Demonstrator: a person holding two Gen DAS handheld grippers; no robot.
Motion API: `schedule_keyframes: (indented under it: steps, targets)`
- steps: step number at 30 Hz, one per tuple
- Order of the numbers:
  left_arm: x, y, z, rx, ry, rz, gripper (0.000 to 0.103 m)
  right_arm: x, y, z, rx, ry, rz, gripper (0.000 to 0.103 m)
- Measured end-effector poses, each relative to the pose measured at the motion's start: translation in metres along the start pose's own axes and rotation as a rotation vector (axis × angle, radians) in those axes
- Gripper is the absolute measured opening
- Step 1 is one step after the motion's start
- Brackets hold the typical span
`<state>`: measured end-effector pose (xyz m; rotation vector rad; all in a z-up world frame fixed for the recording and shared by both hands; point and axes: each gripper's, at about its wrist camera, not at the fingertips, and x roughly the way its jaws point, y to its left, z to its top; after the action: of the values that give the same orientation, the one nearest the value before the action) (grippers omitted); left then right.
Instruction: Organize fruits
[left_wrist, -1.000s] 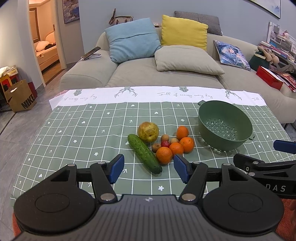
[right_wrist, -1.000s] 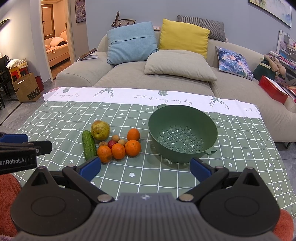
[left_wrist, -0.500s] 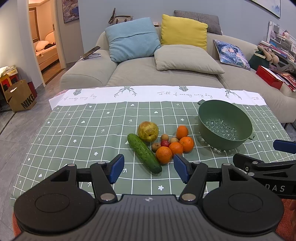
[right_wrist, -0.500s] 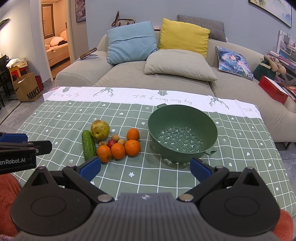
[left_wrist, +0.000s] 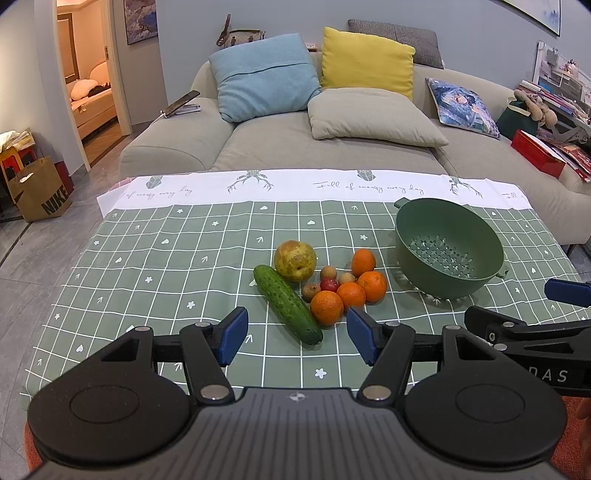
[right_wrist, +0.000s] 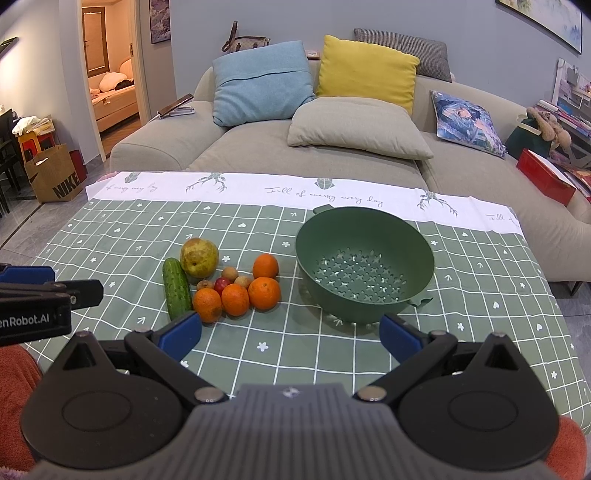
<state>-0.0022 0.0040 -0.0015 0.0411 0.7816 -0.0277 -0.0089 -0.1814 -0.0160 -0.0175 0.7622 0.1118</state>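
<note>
Both sets of jaws stood wide and empty over the near edge of the bench (left_wrist: 155, 258), which wore a green checked cloth. Ahead of my left gripper (left_wrist: 295, 334), just past its jaws, lay the fruit: a bumpy cucumber (left_wrist: 286, 302) angled toward me, a blotchy round pear (left_wrist: 294, 260) behind it, four dimpled oranges (left_wrist: 327, 307) and a few small brown and red fruits (left_wrist: 328, 284) packed touching one another. Nothing blocked the way to them. Beyond my right gripper (right_wrist: 290, 334), a smooth green plastic colander (right_wrist: 364, 264) with cross-shaped holes sat empty, right of the pile. A sofa (right_wrist: 258, 147) with soft cushions stood behind.
</note>
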Motion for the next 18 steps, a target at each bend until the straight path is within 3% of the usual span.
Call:
schedule_keyframes:
  steps: [15,18]
  targets:
    - [0.021,0.003,0.009,-0.028,0.033,-0.051,0.072,0.022,-0.002,0.001,-0.006,-0.010,0.036,0.098]
    - [0.032,0.009,0.014,-0.051,0.054,-0.065,0.064,0.034,0.000,0.005,-0.020,-0.001,0.060,0.098]
